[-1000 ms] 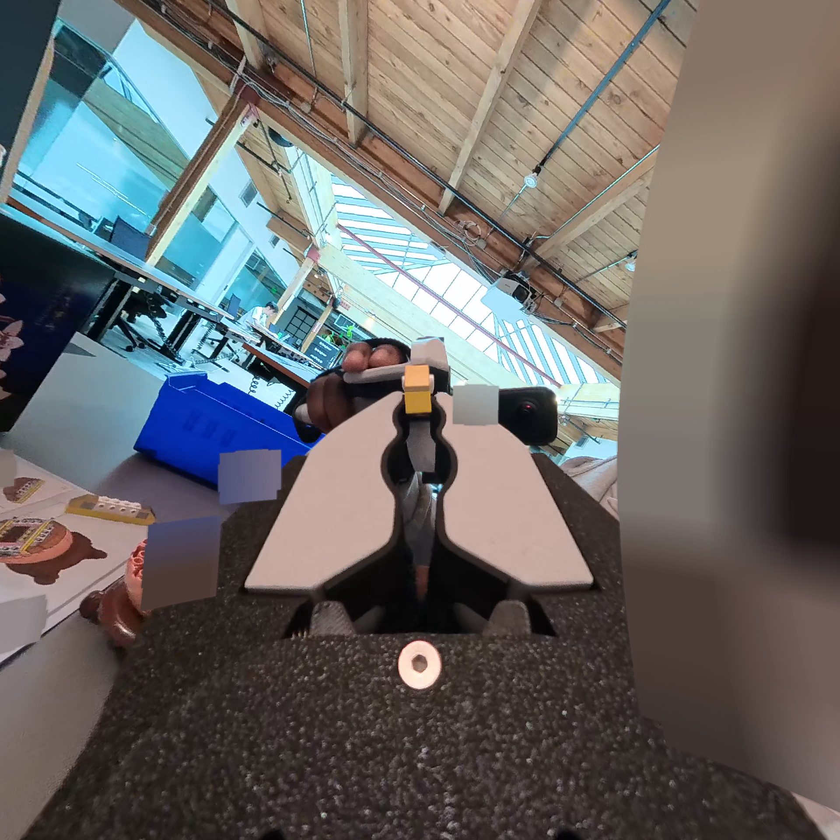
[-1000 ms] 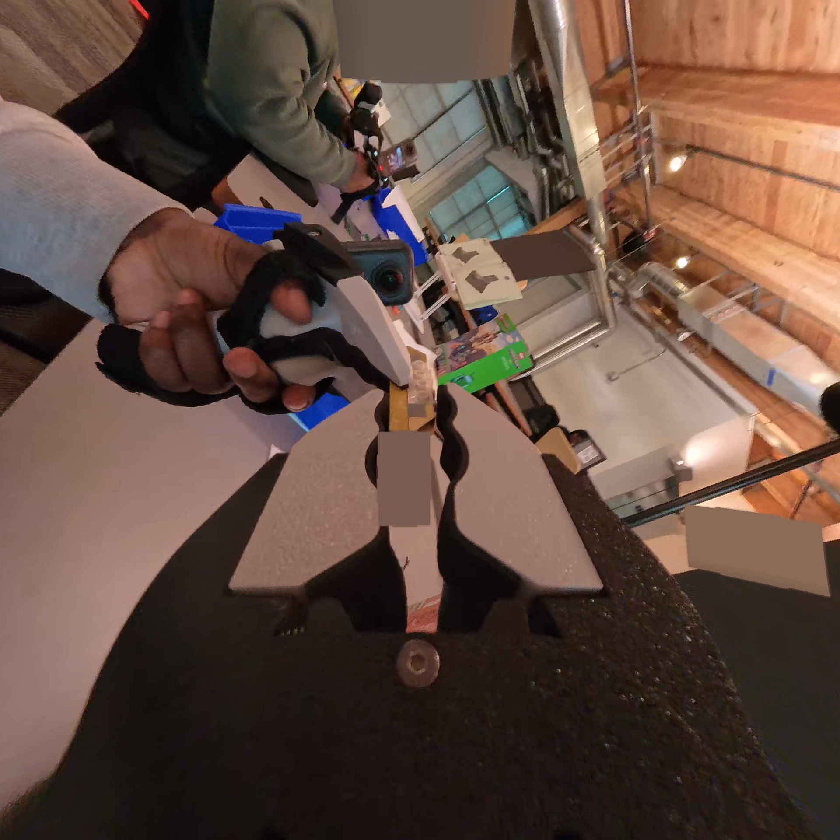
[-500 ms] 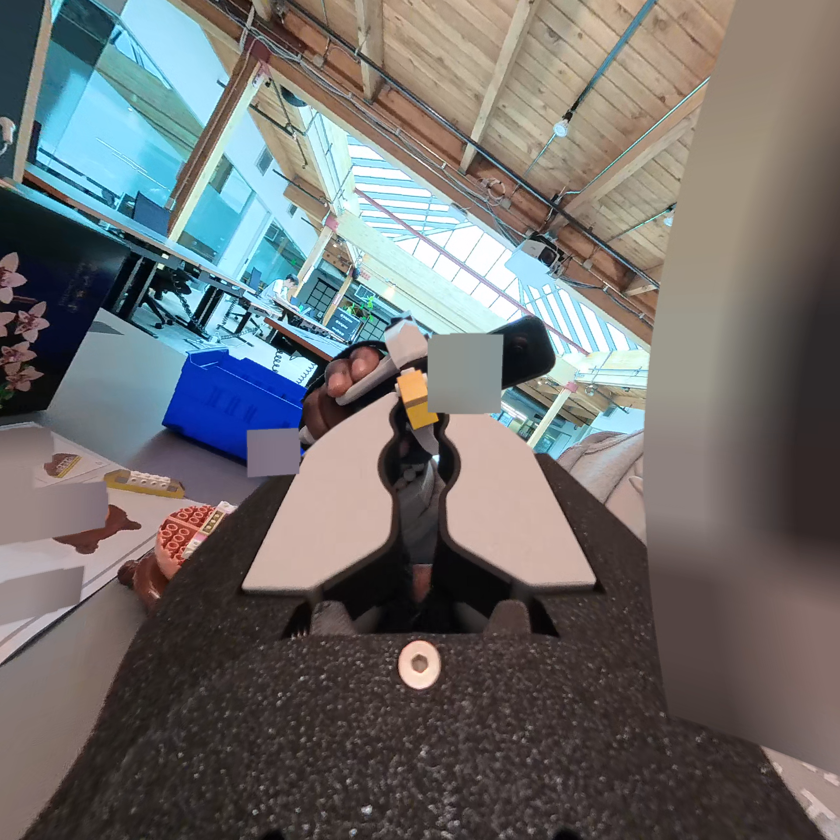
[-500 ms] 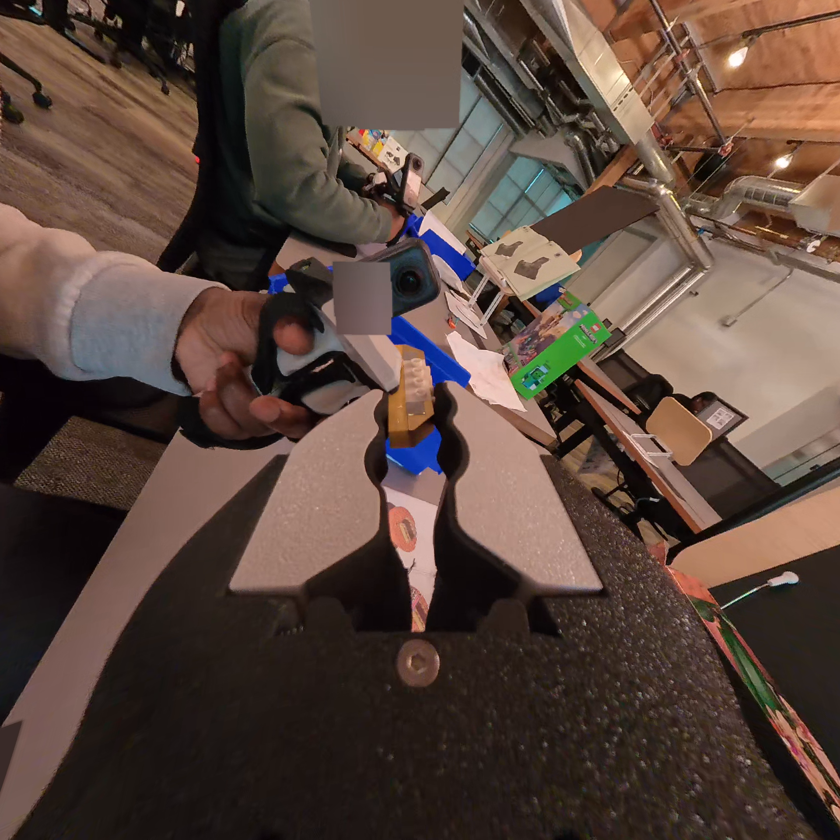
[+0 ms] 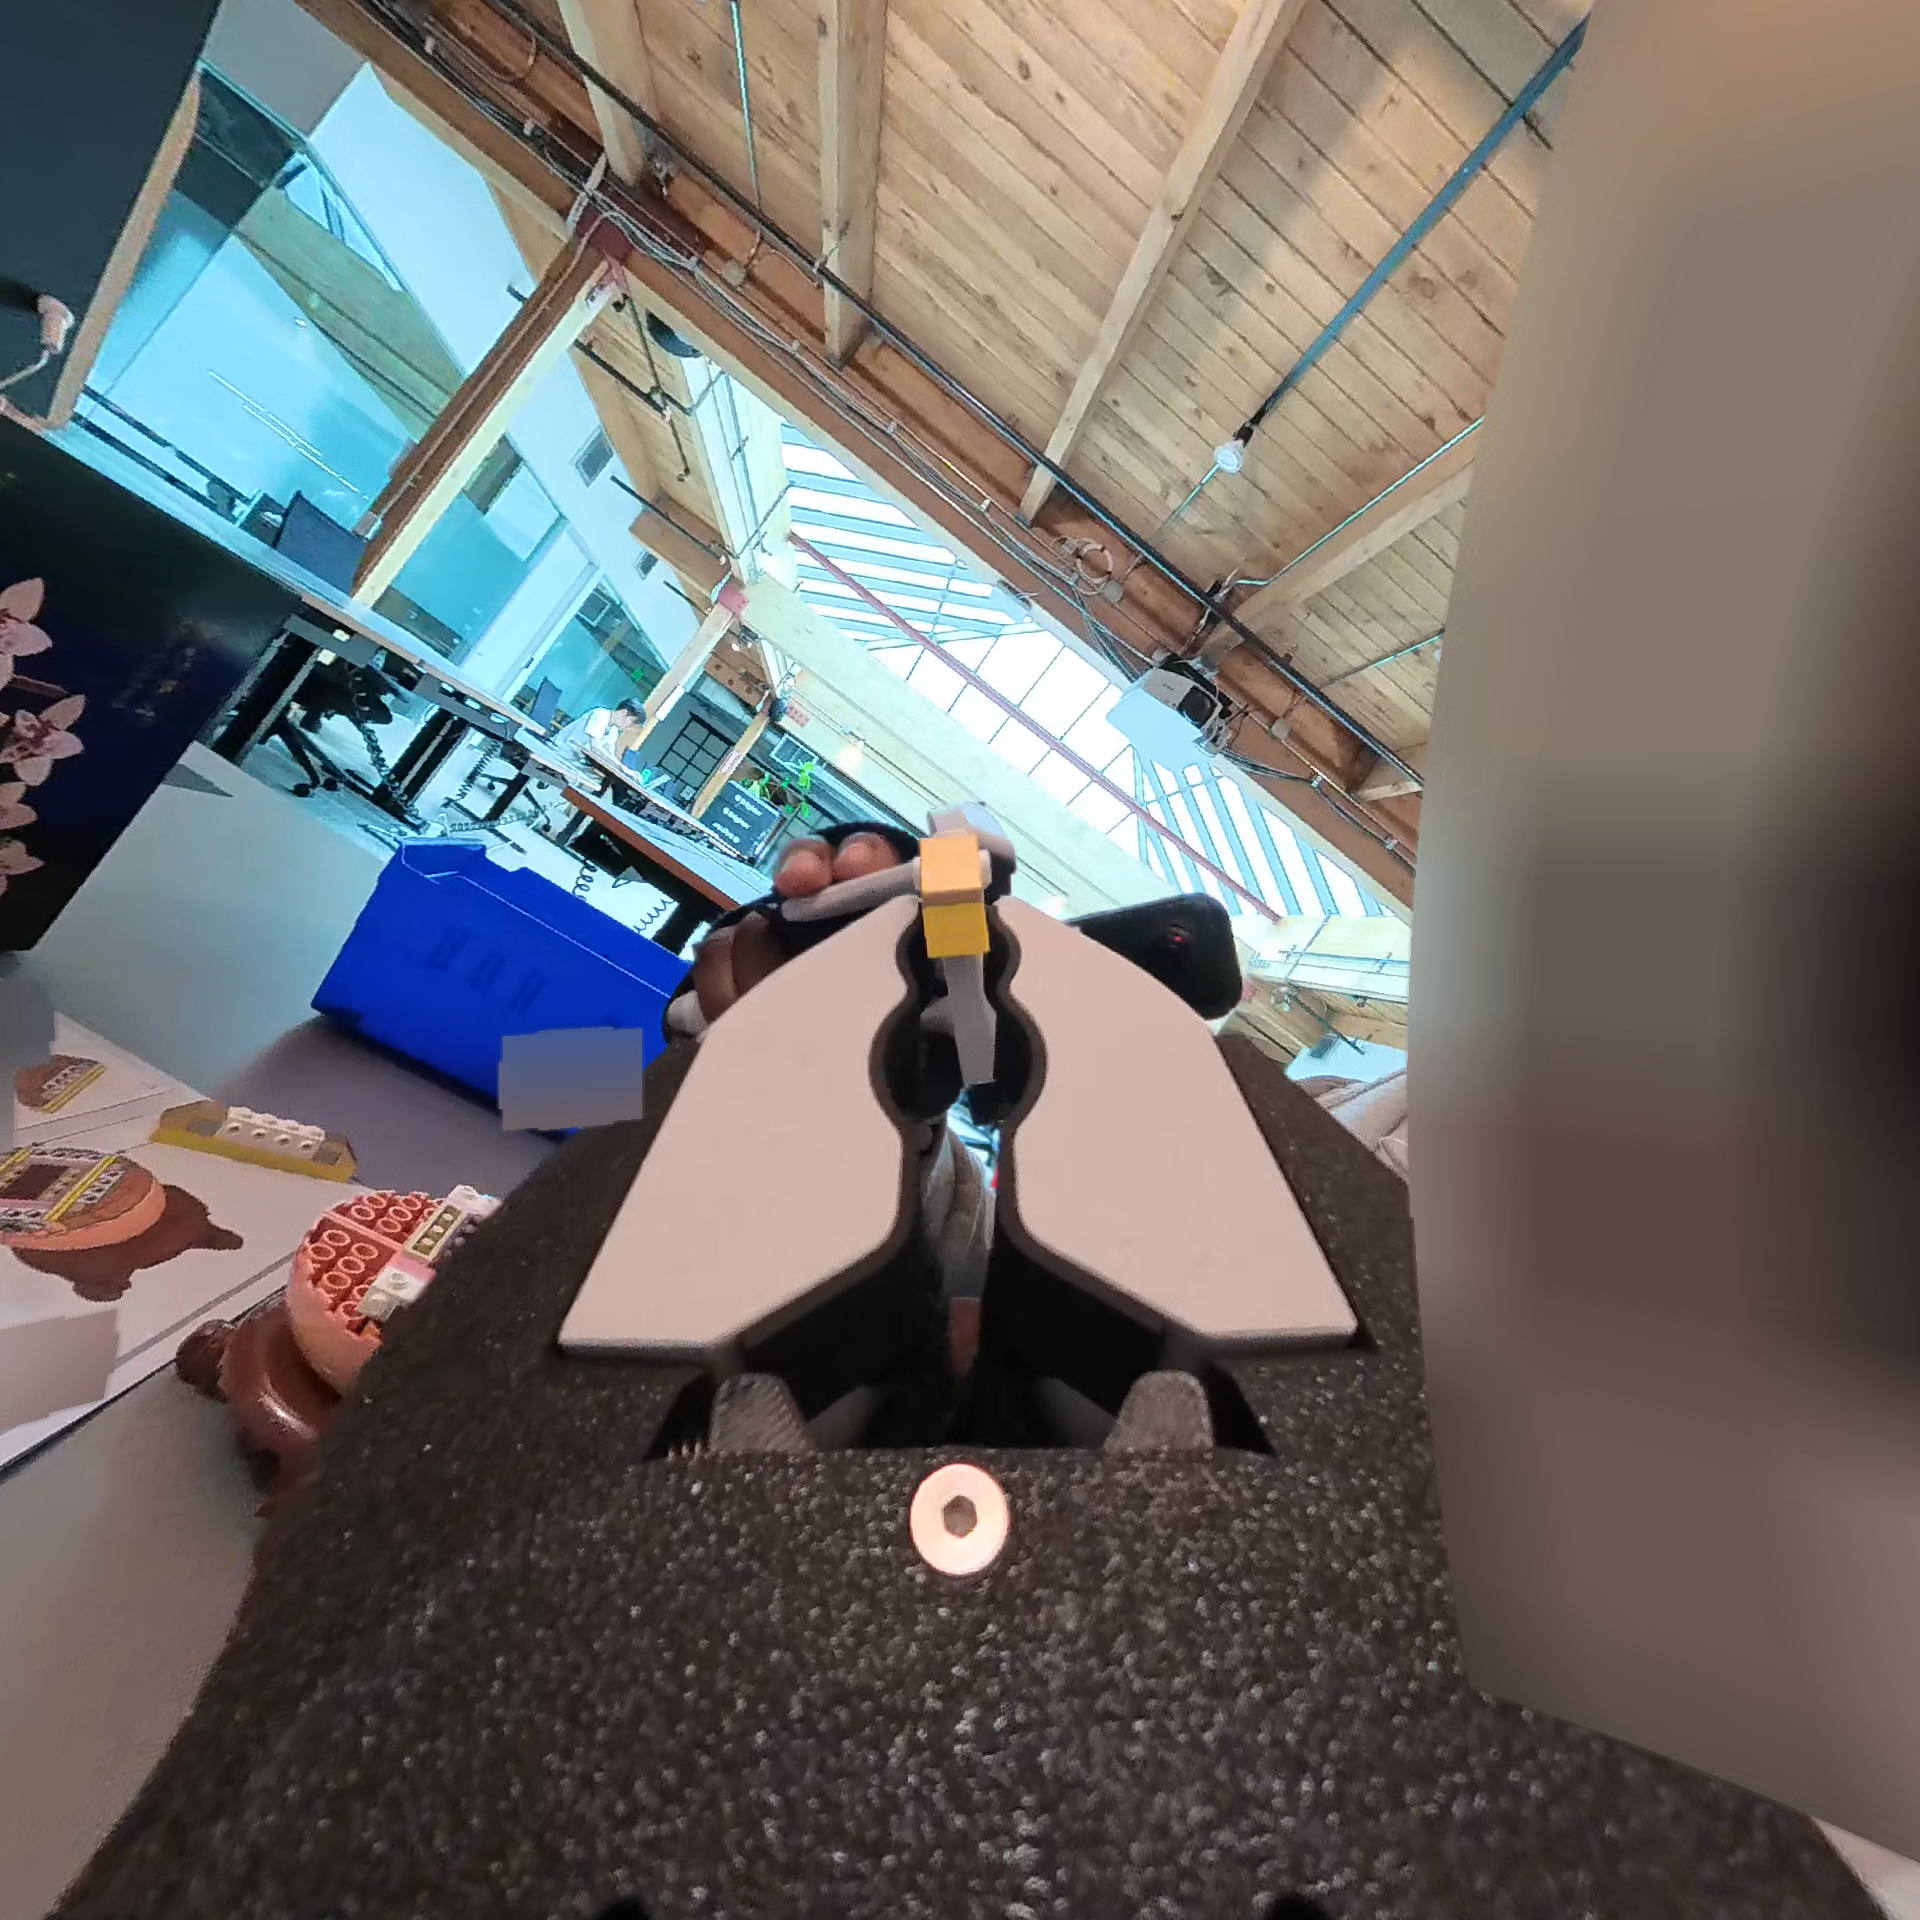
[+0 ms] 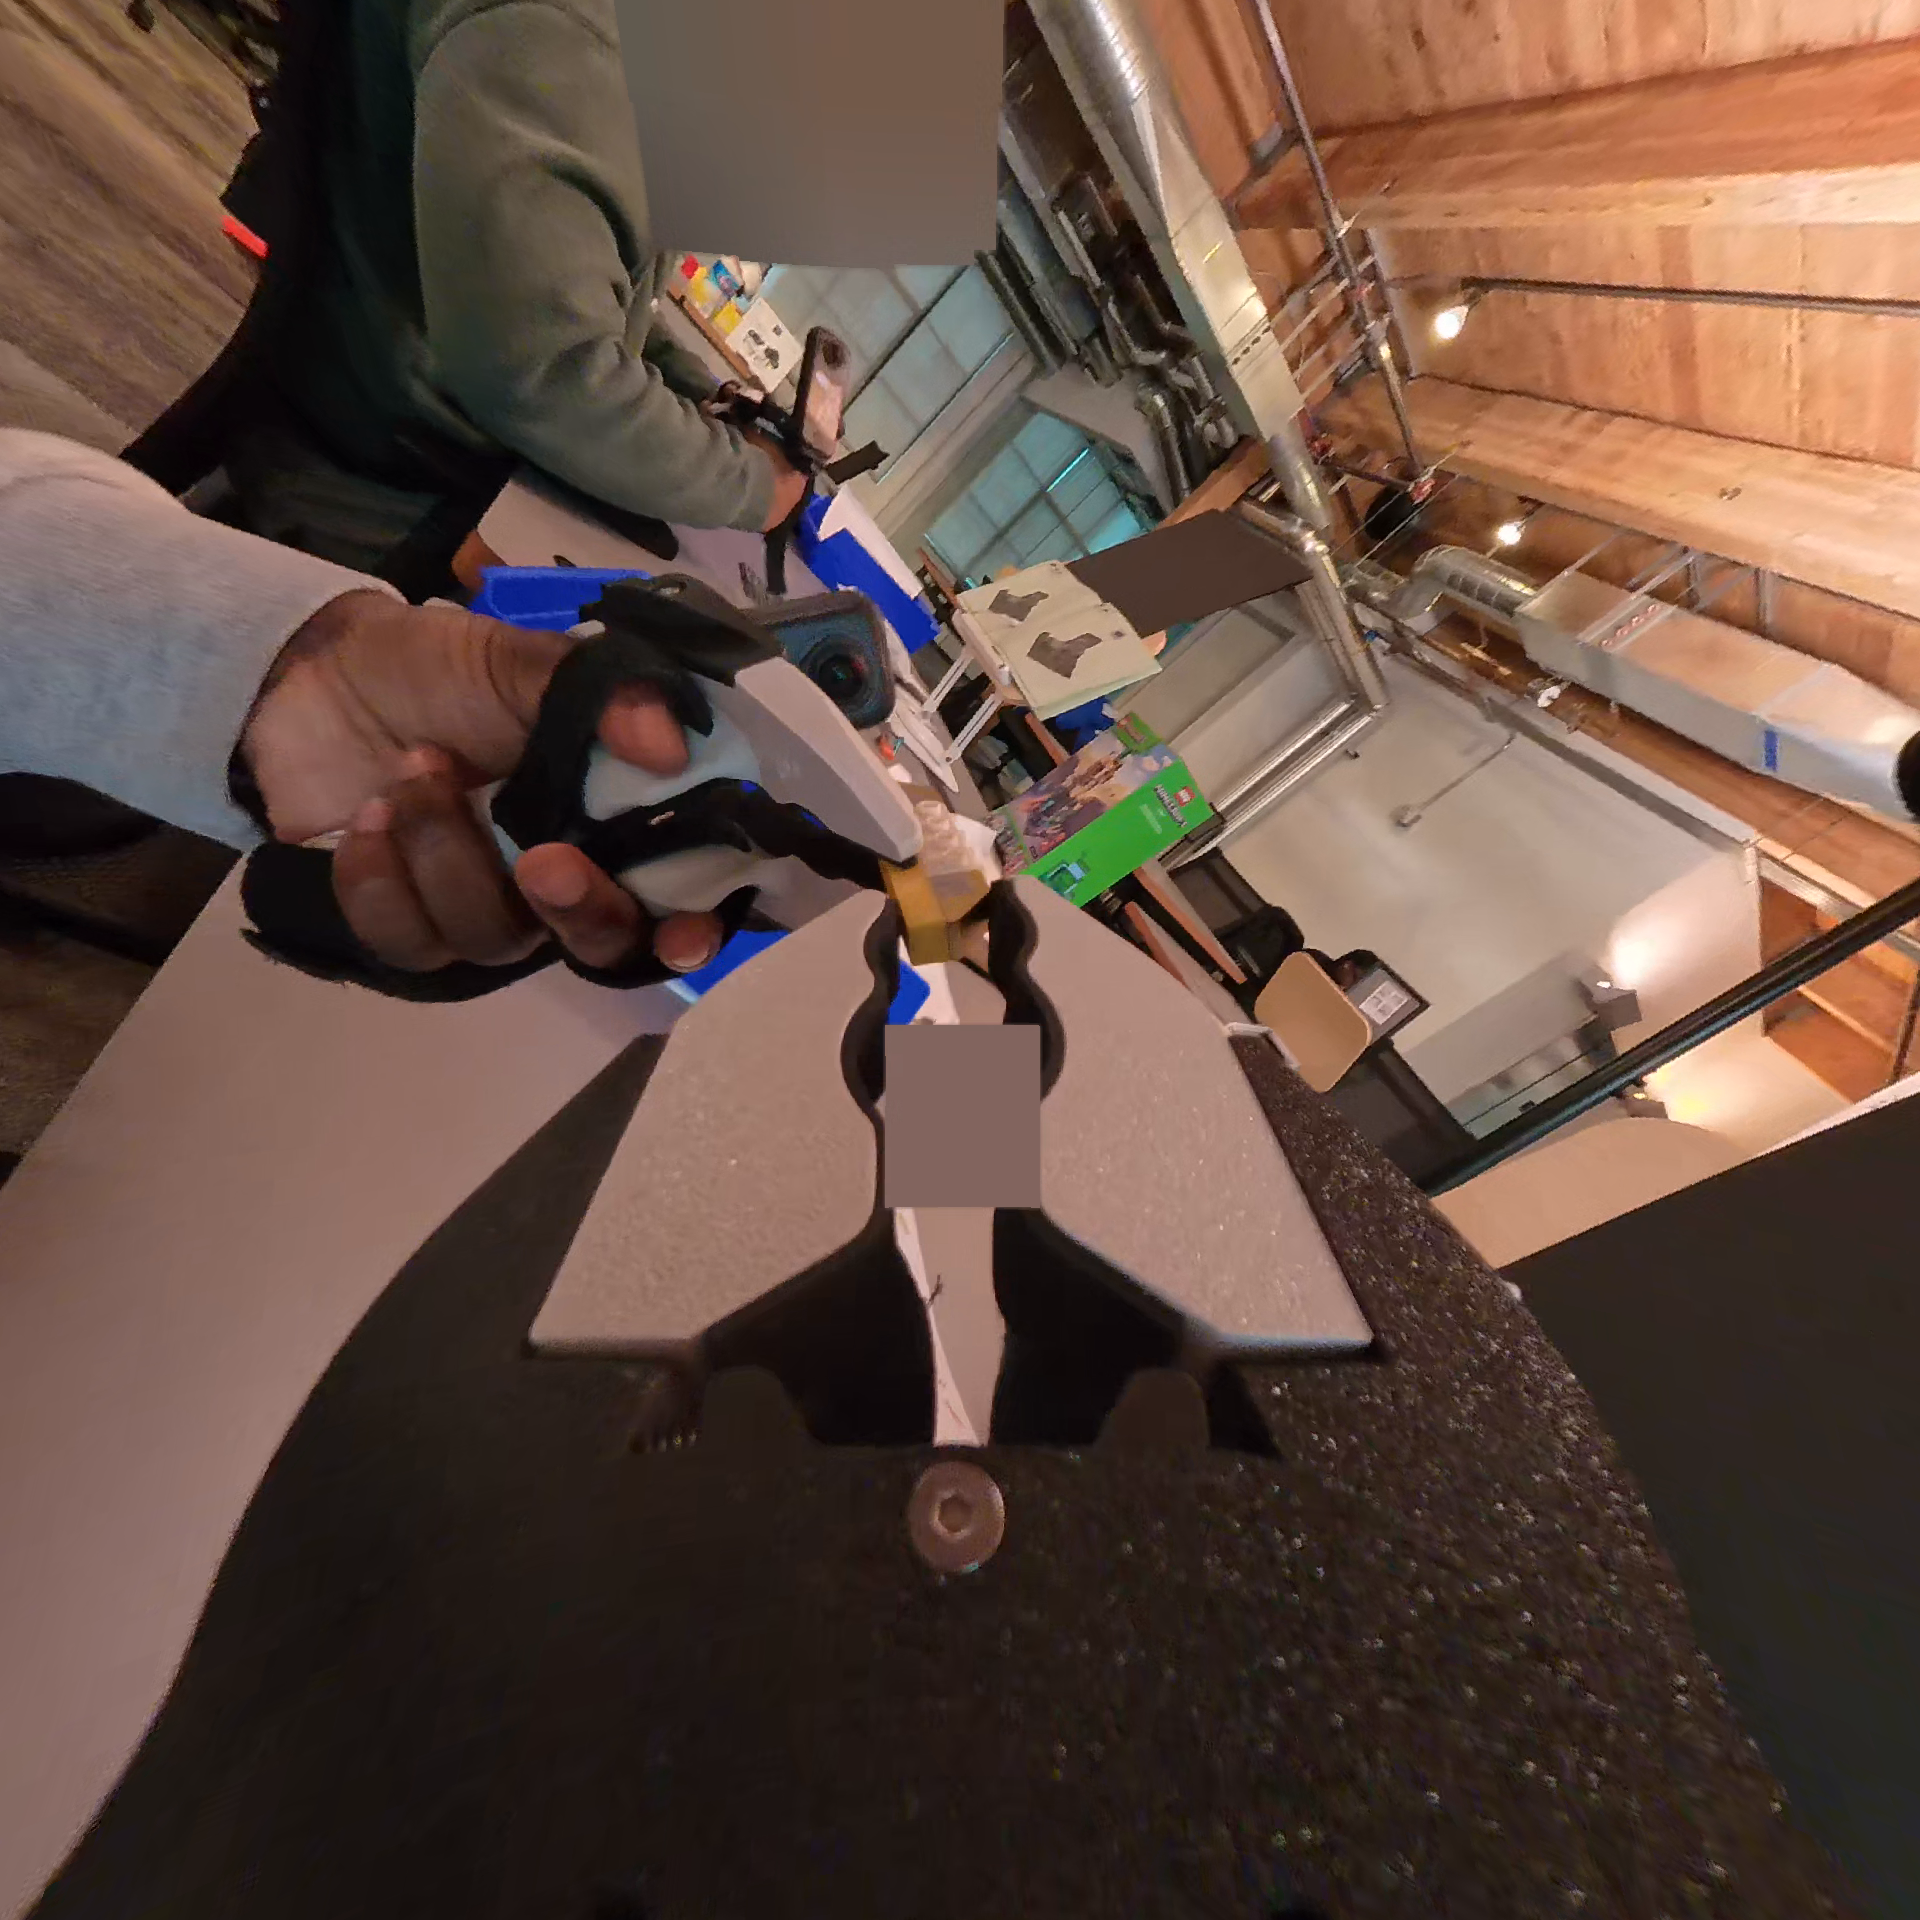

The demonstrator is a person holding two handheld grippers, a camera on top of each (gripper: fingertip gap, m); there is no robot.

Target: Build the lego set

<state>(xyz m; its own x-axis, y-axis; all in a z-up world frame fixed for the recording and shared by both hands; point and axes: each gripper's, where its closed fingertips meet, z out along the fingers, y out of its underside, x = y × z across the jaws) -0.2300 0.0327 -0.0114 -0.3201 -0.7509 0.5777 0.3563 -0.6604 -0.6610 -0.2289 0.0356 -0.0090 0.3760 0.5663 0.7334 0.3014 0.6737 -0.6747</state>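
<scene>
From my left wrist view, my left gripper (image 5: 954,925) pinches a small yellow lego brick assembly (image 5: 954,902) at its tips, raised toward a timber plank ceiling (image 5: 1039,208). Only this view shows the round salmon and brown lego model (image 5: 353,1283) on the grey table (image 5: 114,1558), beside a printed instruction sheet (image 5: 135,1195) and a blue plastic bin (image 5: 488,977). My right wrist view shows my right gripper (image 6: 940,920) clamped on the same piece, its clear studded brick (image 6: 951,836) visible, and a person in a green sweatshirt (image 6: 520,270) behind.
</scene>
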